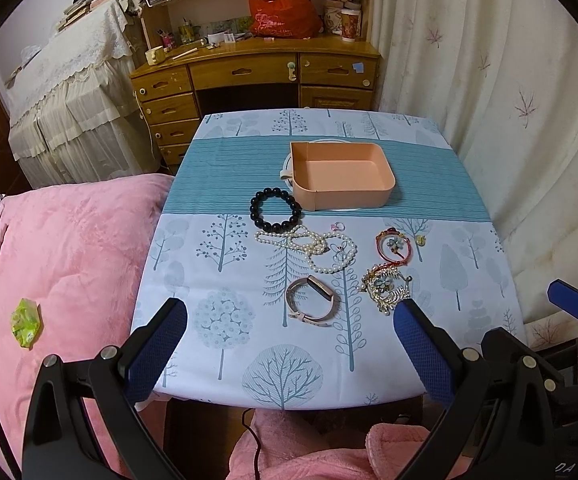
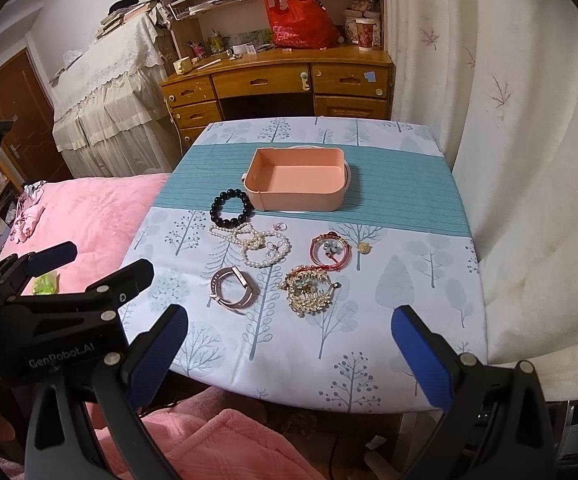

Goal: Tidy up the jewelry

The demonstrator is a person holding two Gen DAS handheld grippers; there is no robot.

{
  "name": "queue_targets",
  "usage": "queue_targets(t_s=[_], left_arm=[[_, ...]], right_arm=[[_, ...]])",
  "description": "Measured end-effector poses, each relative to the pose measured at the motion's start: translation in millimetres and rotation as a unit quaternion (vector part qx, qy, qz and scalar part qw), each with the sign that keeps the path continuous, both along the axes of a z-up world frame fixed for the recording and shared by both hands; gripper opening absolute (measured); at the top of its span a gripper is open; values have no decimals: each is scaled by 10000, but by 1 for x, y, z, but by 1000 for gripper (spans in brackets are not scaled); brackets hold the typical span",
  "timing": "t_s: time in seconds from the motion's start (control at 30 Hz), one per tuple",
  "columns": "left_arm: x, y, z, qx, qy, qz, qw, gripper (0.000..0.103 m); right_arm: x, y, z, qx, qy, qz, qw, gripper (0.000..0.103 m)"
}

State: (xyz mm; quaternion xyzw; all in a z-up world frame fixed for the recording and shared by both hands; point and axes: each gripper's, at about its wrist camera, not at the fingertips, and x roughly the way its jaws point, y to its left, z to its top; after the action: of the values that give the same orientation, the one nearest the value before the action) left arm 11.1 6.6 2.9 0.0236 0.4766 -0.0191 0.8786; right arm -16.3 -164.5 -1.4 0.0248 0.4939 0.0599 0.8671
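A peach tray (image 1: 385, 184) (image 2: 301, 202) stands empty mid-table. In front of it lie a black bead bracelet (image 1: 275, 210) (image 2: 231, 209), a white pearl necklace (image 1: 313, 246) (image 2: 255, 244), a small pink ring (image 1: 339, 226) (image 2: 281, 227), a red bracelet (image 1: 393, 245) (image 2: 331, 254), a small yellow charm (image 1: 421, 240) (image 2: 364, 247), a gold hair comb (image 1: 387, 289) (image 2: 309, 290) and a pink watch band (image 1: 312, 301) (image 2: 233, 290). My left gripper (image 1: 291, 324) (image 2: 101, 266) is open and empty at the table's near edge. My right gripper (image 2: 289, 330) is open and empty; its finger (image 1: 573, 298) shows at the right.
The table (image 1: 409, 132) has a tree-print cloth. A pink-blanketed bed (image 1: 69, 248) is at the left with a green wrapper (image 1: 27, 322) on it. A wooden desk (image 1: 257, 72) stands behind. Cream curtains (image 1: 509, 80) hang at the right.
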Motion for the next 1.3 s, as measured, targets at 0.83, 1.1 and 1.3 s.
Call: queue_targets(t_s=[0.83, 1.1, 1.3], left_arm=[[-19, -6, 1, 66, -128, -15, 9999, 102], [-24, -14, 3, 197, -183, -62, 9996, 102], [-25, -24, 7, 845, -237, -157, 9960, 102]], right_arm=[[-12, -4, -2, 208, 3, 30, 9998, 102], [-13, -7, -1, 223, -50, 13, 9997, 102], [-18, -14, -2, 270, -185, 3, 9995, 102]])
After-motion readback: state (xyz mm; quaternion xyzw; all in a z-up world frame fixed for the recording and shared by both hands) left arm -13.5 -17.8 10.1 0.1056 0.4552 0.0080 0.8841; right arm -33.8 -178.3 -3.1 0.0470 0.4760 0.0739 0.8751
